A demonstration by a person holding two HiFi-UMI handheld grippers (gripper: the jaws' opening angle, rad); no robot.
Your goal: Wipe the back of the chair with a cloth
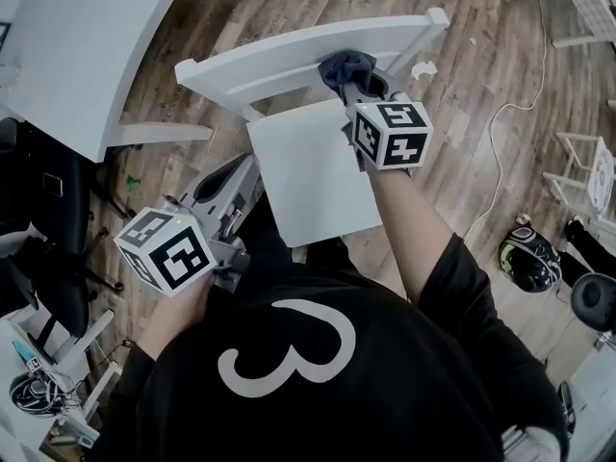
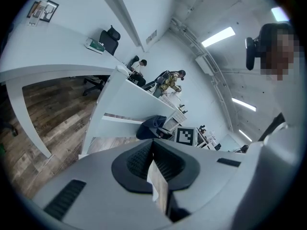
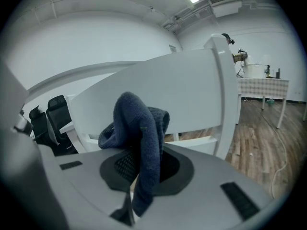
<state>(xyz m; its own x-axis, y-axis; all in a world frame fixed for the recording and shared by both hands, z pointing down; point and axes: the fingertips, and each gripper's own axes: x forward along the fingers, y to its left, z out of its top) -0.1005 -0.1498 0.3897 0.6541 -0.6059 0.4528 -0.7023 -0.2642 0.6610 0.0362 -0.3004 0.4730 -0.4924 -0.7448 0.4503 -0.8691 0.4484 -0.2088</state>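
Note:
A white wooden chair stands in front of me, its back rail [image 1: 289,54] running across the top of the head view and its seat [image 1: 313,176] below. My right gripper [image 1: 354,85] is shut on a dark blue cloth [image 1: 345,66] and presses it against the middle of the back rail. In the right gripper view the cloth [image 3: 139,138] bulges out of the shut jaws, right before the chair back [image 3: 158,92]. My left gripper [image 1: 223,189] hangs low at the left of the seat, shut with nothing between its jaws. From the left gripper view the cloth [image 2: 152,126] shows at the chair back [image 2: 136,102].
A white desk [image 1: 82,46] stands at the upper left, close to the chair. A black office chair [image 1: 48,248] is at the left edge. A white cable [image 1: 505,128] runs over the wood floor at the right, near a helmet [image 1: 529,263] and white furniture [image 1: 587,171].

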